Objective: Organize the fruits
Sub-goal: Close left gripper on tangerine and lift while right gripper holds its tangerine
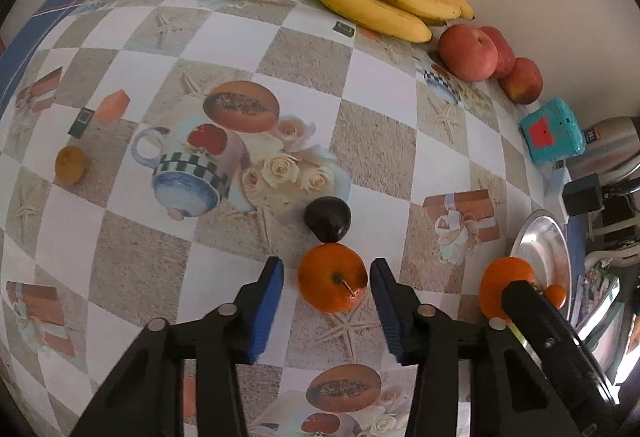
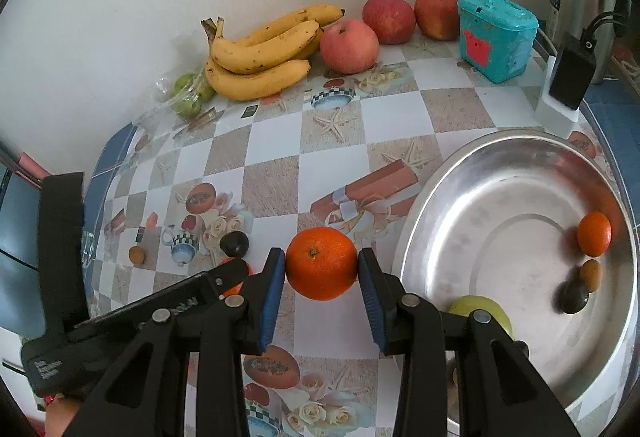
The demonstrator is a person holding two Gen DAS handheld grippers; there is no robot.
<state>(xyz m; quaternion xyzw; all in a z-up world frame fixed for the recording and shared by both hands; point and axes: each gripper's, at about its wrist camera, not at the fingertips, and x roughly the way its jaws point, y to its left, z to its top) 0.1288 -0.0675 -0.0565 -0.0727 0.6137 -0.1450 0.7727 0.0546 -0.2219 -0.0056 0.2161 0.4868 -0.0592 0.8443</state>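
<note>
Right hand-held gripper [image 2: 322, 269] down-tilted, clamping orange [image 2: 321, 263]

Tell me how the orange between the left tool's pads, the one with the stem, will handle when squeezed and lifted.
The round stemmed orange will probably roll if nudged off-centre, since nothing braces it except the dark plum behind. Its pebbled rind likely grips the left tool's blue ribbed pads well. It looks firm, but hard squeezing may bruise it.

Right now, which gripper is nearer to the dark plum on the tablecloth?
Left. The left gripper straddles an orange just in front of the dark plum. The right gripper holds another orange farther off, beside the metal bowl.
</note>
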